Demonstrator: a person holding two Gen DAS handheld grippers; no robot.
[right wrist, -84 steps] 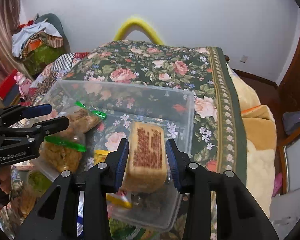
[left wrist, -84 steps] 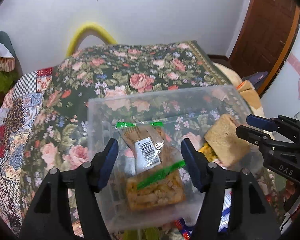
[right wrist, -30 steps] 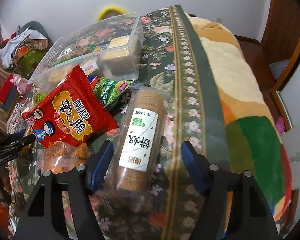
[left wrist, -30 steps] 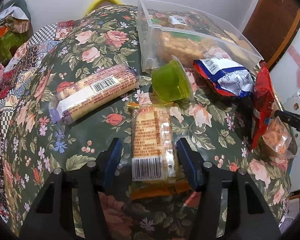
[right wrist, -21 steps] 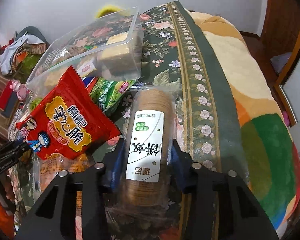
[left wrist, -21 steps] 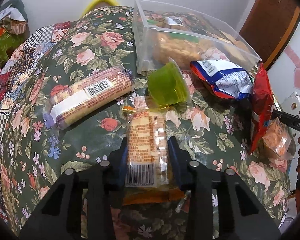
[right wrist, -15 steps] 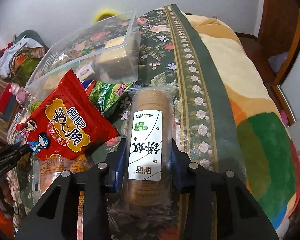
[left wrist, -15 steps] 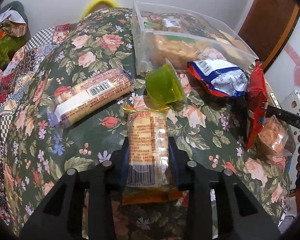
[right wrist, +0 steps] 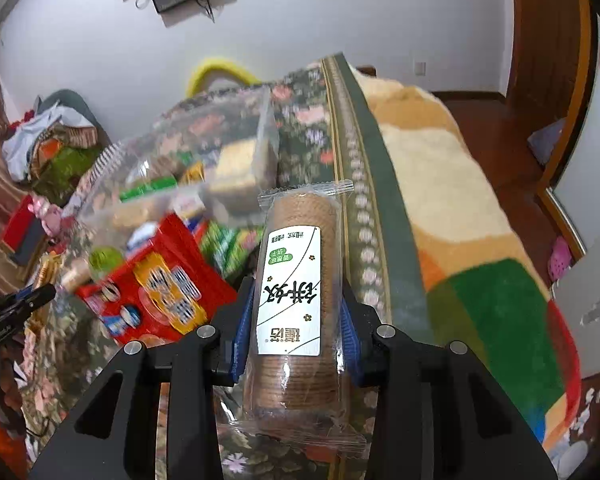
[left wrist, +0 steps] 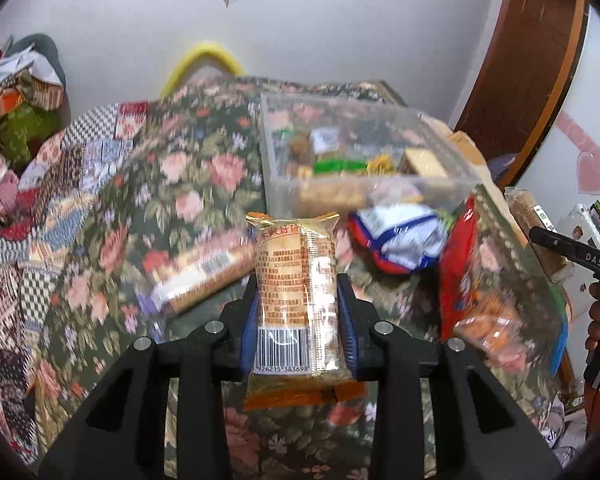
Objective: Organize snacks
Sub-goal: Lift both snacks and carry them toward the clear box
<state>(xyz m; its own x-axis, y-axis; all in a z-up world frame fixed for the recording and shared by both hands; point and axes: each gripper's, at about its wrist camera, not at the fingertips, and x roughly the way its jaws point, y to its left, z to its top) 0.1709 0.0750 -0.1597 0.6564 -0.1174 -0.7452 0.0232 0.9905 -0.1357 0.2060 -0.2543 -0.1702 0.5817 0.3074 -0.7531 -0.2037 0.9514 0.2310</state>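
My left gripper (left wrist: 298,320) is shut on an orange cracker packet (left wrist: 296,276) with a barcode, held clear above the floral bedspread (left wrist: 188,184). My right gripper (right wrist: 296,324) is shut on a clear-wrapped roll of round brown biscuits (right wrist: 298,280) with a white label, also lifted off the bed. A clear plastic bin (left wrist: 364,148) with several snacks inside stands beyond both packets, also seen in the right wrist view as the bin (right wrist: 172,152). The right gripper's black tip (left wrist: 572,252) shows at the right edge of the left wrist view.
Loose snacks lie in front of the bin: a long biscuit roll (left wrist: 204,268), a blue-and-white bag (left wrist: 404,236), a red bag (right wrist: 160,284), a green packet (right wrist: 228,244). A plush blanket (right wrist: 452,184) covers the bed's right side. Clothes pile (left wrist: 16,96) sits at far left.
Both grippers closed on their packets, then lifted them off the bedspread. The views tilted up, so the bin and wall now sit lower in view.
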